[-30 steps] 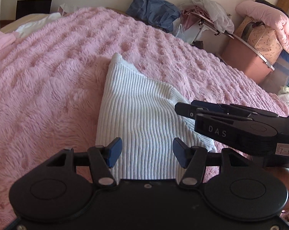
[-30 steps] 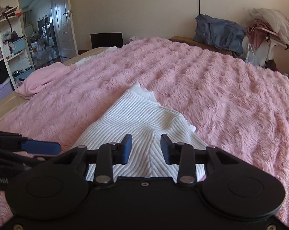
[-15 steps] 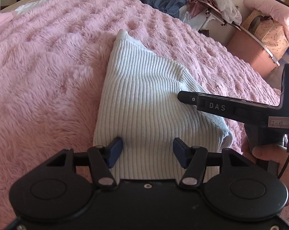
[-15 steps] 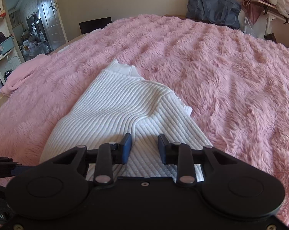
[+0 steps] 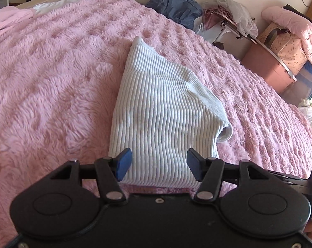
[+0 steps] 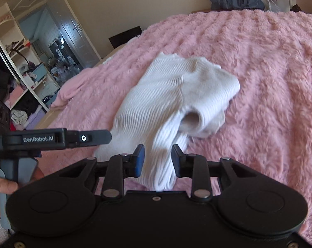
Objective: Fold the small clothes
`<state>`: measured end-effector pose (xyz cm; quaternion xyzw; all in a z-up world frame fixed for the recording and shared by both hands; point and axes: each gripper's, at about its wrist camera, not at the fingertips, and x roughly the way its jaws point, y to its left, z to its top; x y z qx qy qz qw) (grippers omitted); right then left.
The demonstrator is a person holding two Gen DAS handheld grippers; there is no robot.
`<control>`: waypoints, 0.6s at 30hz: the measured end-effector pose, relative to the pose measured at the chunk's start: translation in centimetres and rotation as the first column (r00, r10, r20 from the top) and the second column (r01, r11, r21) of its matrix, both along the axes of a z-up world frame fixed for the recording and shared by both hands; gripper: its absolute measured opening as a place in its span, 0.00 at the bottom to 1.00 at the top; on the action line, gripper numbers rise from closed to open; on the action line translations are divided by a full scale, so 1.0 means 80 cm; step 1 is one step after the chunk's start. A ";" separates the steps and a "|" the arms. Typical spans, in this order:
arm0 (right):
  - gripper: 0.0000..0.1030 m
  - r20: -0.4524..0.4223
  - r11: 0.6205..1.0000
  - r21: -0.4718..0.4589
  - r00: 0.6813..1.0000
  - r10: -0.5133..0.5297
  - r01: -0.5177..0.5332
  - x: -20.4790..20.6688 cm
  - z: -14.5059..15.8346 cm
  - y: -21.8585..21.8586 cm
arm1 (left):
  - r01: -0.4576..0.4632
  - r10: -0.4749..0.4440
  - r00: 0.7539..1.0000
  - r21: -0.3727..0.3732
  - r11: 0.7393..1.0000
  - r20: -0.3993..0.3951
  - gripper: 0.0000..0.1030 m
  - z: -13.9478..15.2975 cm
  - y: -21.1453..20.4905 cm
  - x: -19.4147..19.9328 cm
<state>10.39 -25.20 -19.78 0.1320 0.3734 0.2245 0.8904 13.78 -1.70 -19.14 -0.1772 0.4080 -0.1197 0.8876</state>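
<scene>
A small white ribbed knit garment [image 5: 162, 111] lies on the fluffy pink bed cover [image 5: 52, 78], partly folded, with one sleeve turned over its right side. My left gripper [image 5: 159, 163] is open, its jaws apart just above the garment's near hem. In the right wrist view the garment [image 6: 166, 95] lies ahead and a bunched strip of it hangs between the jaws of my right gripper [image 6: 158, 161], which stand apart on either side of it. The left gripper [image 6: 73, 138] shows at the left of that view.
A pink cloth [image 5: 9, 20] lies at the far left of the bed. A blue bag [image 5: 174, 6], a rack with clothes [image 5: 232, 18] and storage boxes with pink bedding [image 5: 284, 47] stand past the bed's far and right edges. Shelves and a doorway [image 6: 32, 62] are at the left.
The right gripper has left the left wrist view and swung round to the garment's right side. The sleeve and near hem are now bunched up and lifted toward the right gripper.
</scene>
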 end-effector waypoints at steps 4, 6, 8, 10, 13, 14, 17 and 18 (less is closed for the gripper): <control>0.24 -0.014 0.999 0.046 1.000 -0.008 0.009 0.003 -0.014 0.001 | 0.002 -0.002 1.000 0.030 1.000 -0.004 0.60 -0.010 -0.009 -0.001; 0.11 -0.012 1.000 0.028 1.000 -0.014 0.015 0.006 -0.011 0.003 | -0.008 0.008 1.000 0.019 1.000 -0.002 0.60 -0.010 -0.010 -0.001; 0.08 0.017 0.998 -0.025 0.998 -0.053 0.053 0.010 -0.004 0.001 | -0.015 0.015 1.000 0.012 1.000 0.018 0.60 -0.005 -0.014 0.002; 0.08 0.032 0.999 -0.023 0.999 -0.039 0.040 0.019 0.003 -0.003 | -0.014 0.013 0.999 0.041 0.999 0.036 0.60 -0.004 -0.020 0.006; 0.08 0.027 0.997 -0.072 0.999 -0.038 0.039 0.030 -0.010 0.001 | -0.011 0.010 1.000 0.077 0.997 0.018 0.60 -0.019 -0.025 0.017; 0.08 0.008 0.997 -0.066 0.999 -0.035 0.036 0.032 -0.019 0.002 | -0.013 0.012 1.000 0.091 0.996 0.009 0.60 -0.024 -0.026 0.019; 0.12 -0.007 0.998 -0.029 0.999 -0.047 0.047 0.025 -0.031 -0.001 | -0.023 0.020 0.999 0.071 0.997 0.037 0.59 -0.022 -0.023 0.012; 0.13 -0.017 0.999 -0.011 0.999 -0.046 0.046 0.022 -0.029 -0.004 | -0.019 0.016 0.998 0.071 0.997 0.053 0.59 -0.017 -0.024 0.009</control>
